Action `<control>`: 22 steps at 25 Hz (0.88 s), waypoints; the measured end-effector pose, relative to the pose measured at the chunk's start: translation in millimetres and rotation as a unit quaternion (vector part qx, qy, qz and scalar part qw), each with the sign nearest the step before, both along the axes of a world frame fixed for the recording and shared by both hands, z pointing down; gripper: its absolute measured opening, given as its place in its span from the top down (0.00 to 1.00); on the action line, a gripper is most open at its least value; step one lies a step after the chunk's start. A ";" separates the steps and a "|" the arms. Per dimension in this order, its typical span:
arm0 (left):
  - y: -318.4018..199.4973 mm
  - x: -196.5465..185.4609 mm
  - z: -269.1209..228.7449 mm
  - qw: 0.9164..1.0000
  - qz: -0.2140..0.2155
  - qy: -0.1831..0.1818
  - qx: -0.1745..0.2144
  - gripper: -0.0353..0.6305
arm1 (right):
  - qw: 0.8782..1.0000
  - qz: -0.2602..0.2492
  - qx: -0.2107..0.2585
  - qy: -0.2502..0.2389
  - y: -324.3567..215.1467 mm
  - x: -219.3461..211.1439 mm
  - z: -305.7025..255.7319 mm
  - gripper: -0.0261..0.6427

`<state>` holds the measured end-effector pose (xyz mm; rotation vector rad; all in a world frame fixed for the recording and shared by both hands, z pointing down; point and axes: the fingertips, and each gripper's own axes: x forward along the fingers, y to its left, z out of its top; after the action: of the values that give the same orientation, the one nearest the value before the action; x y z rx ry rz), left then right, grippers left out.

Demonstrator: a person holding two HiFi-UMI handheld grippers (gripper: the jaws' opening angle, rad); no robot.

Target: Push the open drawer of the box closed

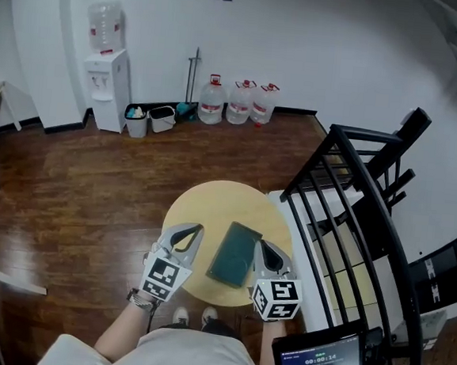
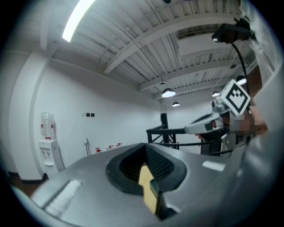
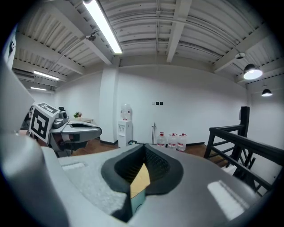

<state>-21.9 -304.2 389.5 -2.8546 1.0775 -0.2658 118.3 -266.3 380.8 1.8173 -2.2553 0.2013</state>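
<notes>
A dark green box lies flat on a small round yellow table. From above I cannot make out its drawer. My left gripper is just left of the box, with its jaws shut on nothing. My right gripper is close to the box's right side, also shut and empty. In the left gripper view, the shut left gripper leaves a slit that shows a strip of table and the box's edge, with the right gripper beyond. In the right gripper view, the right gripper shows the box and the left gripper.
A black metal rack stands close on the table's right. Far off at the wall are a water dispenser, two bins and three water bottles. A small screen sits at the lower right. Wooden floor lies all around.
</notes>
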 end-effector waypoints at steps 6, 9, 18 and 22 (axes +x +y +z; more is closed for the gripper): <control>19.6 -2.5 10.4 1.000 0.001 -0.002 -0.019 0.94 | 1.000 0.007 -0.002 -0.008 10.6 -0.1 4.6 0.96; 27.7 2.7 6.3 1.000 0.001 -0.004 -0.014 0.94 | 1.000 0.005 0.003 -0.011 13.4 2.7 0.2 0.96; 77.8 19.6 -0.6 1.000 -0.007 -0.010 -0.007 0.94 | 0.999 -0.026 0.009 -0.024 62.5 2.5 -1.4 0.96; 111.4 29.0 -0.6 1.000 -0.019 -0.016 0.001 0.94 | 0.999 -0.031 0.003 -0.037 96.9 14.1 8.2 0.96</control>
<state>7.0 -192.8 388.9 -2.8212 1.1252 -0.3134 132.4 -169.4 389.1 1.7682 -2.3602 0.2551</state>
